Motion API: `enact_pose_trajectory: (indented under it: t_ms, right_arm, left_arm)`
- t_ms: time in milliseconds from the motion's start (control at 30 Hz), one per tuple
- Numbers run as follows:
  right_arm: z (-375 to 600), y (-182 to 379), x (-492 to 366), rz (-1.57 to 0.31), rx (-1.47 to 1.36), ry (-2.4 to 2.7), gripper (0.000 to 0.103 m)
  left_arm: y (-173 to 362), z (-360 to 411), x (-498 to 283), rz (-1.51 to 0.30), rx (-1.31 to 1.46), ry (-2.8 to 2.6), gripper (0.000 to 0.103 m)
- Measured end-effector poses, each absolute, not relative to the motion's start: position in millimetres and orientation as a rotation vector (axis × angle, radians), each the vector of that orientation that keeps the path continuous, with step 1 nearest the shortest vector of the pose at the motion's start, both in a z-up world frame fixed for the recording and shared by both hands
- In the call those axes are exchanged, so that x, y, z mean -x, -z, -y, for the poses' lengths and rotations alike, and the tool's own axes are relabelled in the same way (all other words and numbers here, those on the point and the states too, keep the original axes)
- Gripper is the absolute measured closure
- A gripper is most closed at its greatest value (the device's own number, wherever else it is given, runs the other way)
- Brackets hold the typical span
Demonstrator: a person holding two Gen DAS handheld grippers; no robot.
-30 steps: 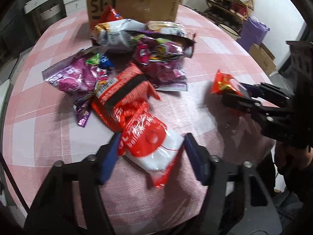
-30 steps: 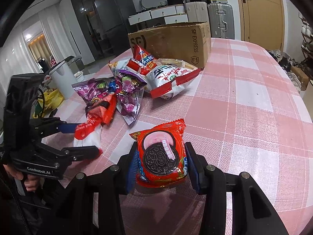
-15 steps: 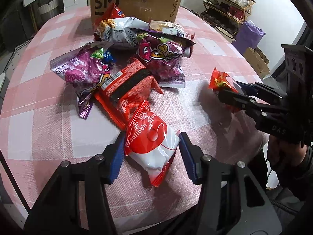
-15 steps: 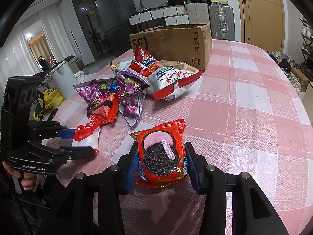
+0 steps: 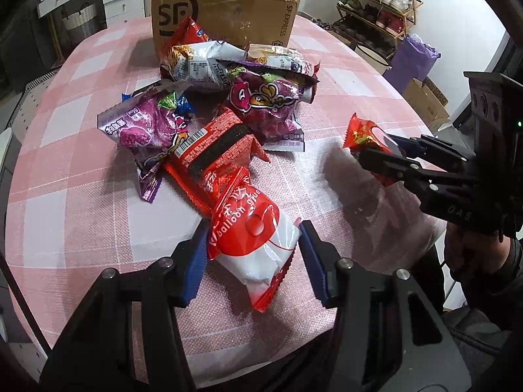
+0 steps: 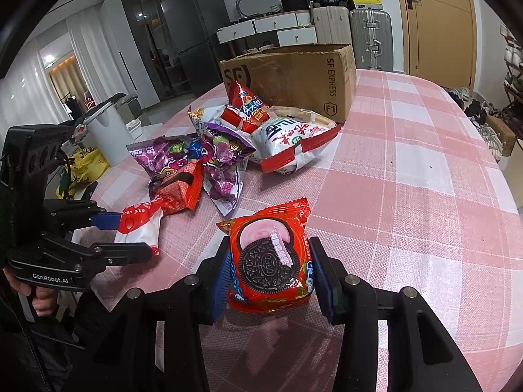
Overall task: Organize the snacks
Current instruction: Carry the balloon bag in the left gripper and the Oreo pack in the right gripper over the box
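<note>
Left gripper [image 5: 251, 254] clamps the red-and-white balloon glue pack [image 5: 253, 243]; right gripper [image 6: 268, 277] clamps the Oreo pack [image 6: 269, 258]. Snack pile [image 6: 228, 143] lies at 11 o'clock on the bench [image 6: 425, 196], cardboard box [image 6: 294, 72] beyond.

A dark fridge [image 6: 193, 36], suitcases [image 6: 369, 37] and a wooden door [image 6: 438, 23] are lining the far wall; a shoe rack [image 5: 382, 3], blurred, is standing opposite, perhaps against a white wall.

Two purple bags [image 5: 143, 127] [image 5: 268, 107], two white bags [image 5: 199, 68] [image 6: 291, 140], four red packs [image 5: 255, 241] [image 5: 212, 153] [image 6: 269, 261] [image 6: 245, 104], one box [image 5: 225, 13].
</note>
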State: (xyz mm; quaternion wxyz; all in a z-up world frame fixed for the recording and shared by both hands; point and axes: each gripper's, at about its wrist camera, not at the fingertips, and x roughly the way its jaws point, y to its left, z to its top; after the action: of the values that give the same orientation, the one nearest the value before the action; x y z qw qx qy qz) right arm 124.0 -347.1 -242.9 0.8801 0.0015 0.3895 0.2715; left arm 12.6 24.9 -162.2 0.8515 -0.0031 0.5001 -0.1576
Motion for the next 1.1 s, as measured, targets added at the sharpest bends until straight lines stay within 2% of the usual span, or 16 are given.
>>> enact_pose_trajectory:
  t_ms: [600,1100]
  right_arm:
    - [333.2,213.9,-123.8,-0.783,-0.079,-0.675,0.058]
    - [325.0,164.1,-162.1,-0.715,-0.104,-0.732,0.058]
  left_arm:
    - [114.3,-55.2,-14.8,-0.971,0.056,0.336,0.052]
    - [46.5,-56.4,-68.0,-0.863,0.008,0.364,0.052]
